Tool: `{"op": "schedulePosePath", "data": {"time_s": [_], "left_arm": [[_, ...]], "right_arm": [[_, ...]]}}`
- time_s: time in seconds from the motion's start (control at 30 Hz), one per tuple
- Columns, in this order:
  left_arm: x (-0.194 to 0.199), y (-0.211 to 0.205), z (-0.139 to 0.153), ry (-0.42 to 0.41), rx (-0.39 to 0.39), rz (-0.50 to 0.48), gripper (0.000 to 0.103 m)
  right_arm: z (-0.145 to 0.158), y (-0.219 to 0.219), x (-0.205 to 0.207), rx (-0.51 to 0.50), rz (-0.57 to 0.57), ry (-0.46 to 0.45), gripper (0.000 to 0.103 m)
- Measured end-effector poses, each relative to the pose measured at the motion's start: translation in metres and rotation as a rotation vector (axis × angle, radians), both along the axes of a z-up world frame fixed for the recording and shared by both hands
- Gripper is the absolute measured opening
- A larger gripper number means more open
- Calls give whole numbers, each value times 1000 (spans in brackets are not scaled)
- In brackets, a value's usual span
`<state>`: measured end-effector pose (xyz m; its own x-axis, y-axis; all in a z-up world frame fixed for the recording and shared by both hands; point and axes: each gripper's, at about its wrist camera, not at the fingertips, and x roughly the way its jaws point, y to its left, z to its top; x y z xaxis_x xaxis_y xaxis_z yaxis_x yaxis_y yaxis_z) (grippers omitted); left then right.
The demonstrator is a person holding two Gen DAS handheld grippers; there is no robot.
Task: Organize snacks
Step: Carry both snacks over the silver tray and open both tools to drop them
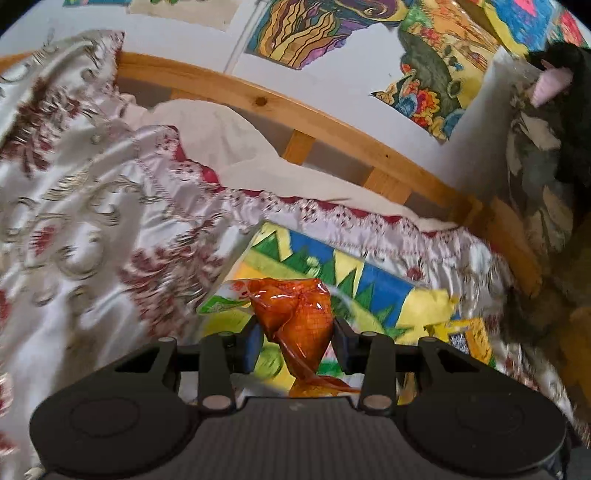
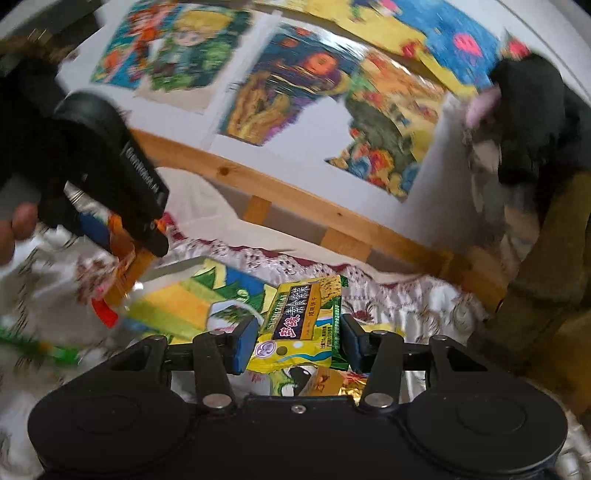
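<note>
My left gripper [image 1: 297, 341] is shut on an orange translucent snack packet [image 1: 295, 321], lifted above a colourful drawing sheet [image 1: 384, 291] that lies on the bed. In the right wrist view my right gripper [image 2: 299, 341] is shut on a green and yellow snack packet [image 2: 303, 325] with printed characters, also raised over the sheet [image 2: 184, 299]. The left gripper [image 2: 122, 218] shows there at the upper left, a hand [image 2: 14, 229] behind it, with the orange packet [image 2: 125, 254] hanging from its fingers. A small green and white packet [image 1: 218, 306] lies on the sheet.
A white and red floral bedspread [image 1: 92, 206] covers the bed. A wooden headboard rail [image 1: 295, 114] runs behind it under a wall of coloured drawings [image 1: 306, 33]. A dark plush toy [image 1: 565, 110] sits at the right. More packets [image 2: 325, 380] lie below the right gripper.
</note>
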<state>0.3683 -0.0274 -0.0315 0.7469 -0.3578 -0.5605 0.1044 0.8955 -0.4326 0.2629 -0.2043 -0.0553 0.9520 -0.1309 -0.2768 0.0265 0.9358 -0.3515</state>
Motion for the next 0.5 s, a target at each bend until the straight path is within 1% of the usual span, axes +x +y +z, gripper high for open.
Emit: {"op": "schedulePosePath", "data": {"time_s": [0.07,0.17,0.23,0.37,0.5], "left_arm": [[19,-6,-6,16,-23,3,43],[44,-19,-19,47,-24,-3,43],[54,-27,-28,64,-16,-15,43],[64,-41,-42,83,22,-35,44],[68,-50,-50,90,70,-46,44]], "right_arm": [[-3,-10,18,58,-17,16,50],[-12,-23,40,132,-34,50,50],[-21,-29,51,169,-45,73,50],[-34,-34,63,203,-56,98,50],[-41,-34,71,207,-51,112,50]]}}
